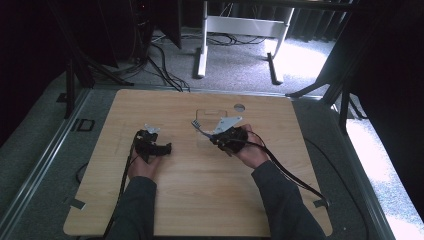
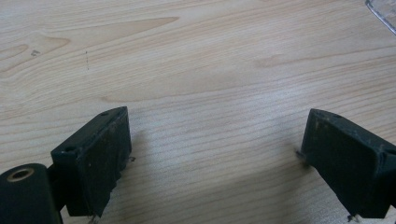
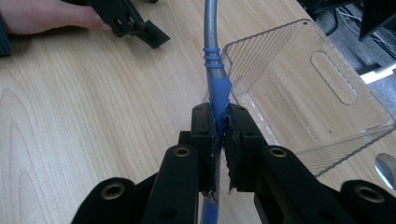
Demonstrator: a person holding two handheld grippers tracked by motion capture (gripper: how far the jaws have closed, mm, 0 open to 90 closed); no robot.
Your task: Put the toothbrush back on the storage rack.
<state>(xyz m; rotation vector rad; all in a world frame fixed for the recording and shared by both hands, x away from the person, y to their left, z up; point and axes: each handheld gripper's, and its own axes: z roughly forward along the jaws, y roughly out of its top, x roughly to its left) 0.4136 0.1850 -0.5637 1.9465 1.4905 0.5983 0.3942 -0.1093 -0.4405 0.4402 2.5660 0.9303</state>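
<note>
Holding right gripper [image 3: 219,128] clamped on blue-handled utensil [image 3: 217,88] beside clear bin [image 3: 327,135], lower it gently inside; left gripper [image 2: 215,154] gapes idle.

Two tongs [image 1: 162,148] [image 3: 219,122], one utensil [image 3: 212,46], one clear bin [image 3: 336,135].

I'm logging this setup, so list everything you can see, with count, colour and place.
Blue-handled metal utensil: one, blue and silver, clamped in the right gripper, beside the bin.
Clear ribbed plastic bin: one, transparent, on the table's far middle.
Light wooden table: one, pale wood, centre.
White-framed desk: one, white, floor beyond the table.
Left gripper: one, black, fingers apart over bare wood.
Right gripper: one, black, shut on the utensil.
Hands in dark sleeves: two, near edge.
</note>
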